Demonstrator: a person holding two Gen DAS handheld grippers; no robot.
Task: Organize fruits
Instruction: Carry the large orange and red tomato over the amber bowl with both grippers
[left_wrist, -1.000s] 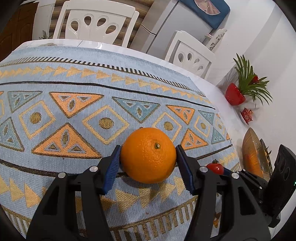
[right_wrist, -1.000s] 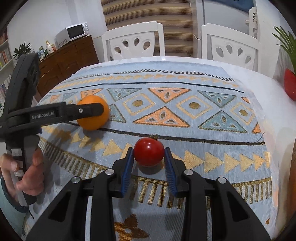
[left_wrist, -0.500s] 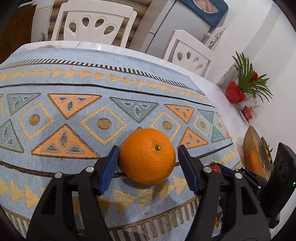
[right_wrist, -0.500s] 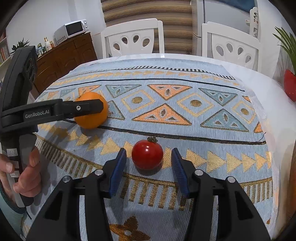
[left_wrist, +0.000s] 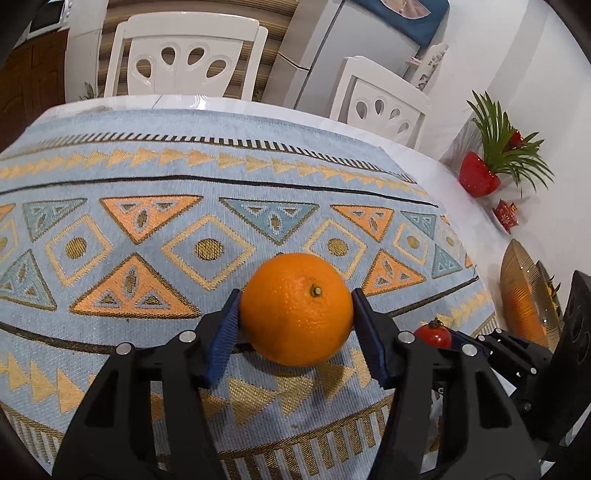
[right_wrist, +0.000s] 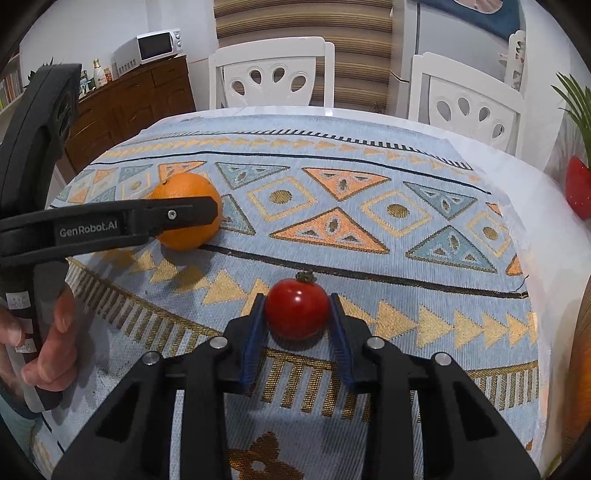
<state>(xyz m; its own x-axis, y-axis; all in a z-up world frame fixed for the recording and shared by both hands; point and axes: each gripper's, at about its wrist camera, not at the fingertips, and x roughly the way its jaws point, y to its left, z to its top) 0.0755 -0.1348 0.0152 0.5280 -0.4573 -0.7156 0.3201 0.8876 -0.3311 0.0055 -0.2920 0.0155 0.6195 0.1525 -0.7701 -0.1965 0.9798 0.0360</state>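
Observation:
A large orange (left_wrist: 295, 310) rests on the patterned cloth, and my left gripper (left_wrist: 296, 301) is shut on it, blue pads pressing both sides. In the right wrist view the same orange (right_wrist: 184, 192) lies at the left, partly behind the left gripper's black finger. A small red tomato (right_wrist: 296, 314) with a green stem sits on the cloth. My right gripper (right_wrist: 297, 301) is shut on the tomato, pads against its sides. The tomato (left_wrist: 434, 334) also shows at the right of the left wrist view.
A blue and orange tablecloth (left_wrist: 184, 229) covers the white table. A gold bowl (left_wrist: 524, 295) holding something orange stands at the right edge. A red pot with a green plant (left_wrist: 480, 177) sits far right. Two white chairs (right_wrist: 273, 74) stand behind. A hand (right_wrist: 48, 339) grips the left handle.
Half a second ago both grippers stood open around their fruit. Now both have closed, with pads touching the orange and the tomato. Neither fruit has visibly shifted on the cloth.

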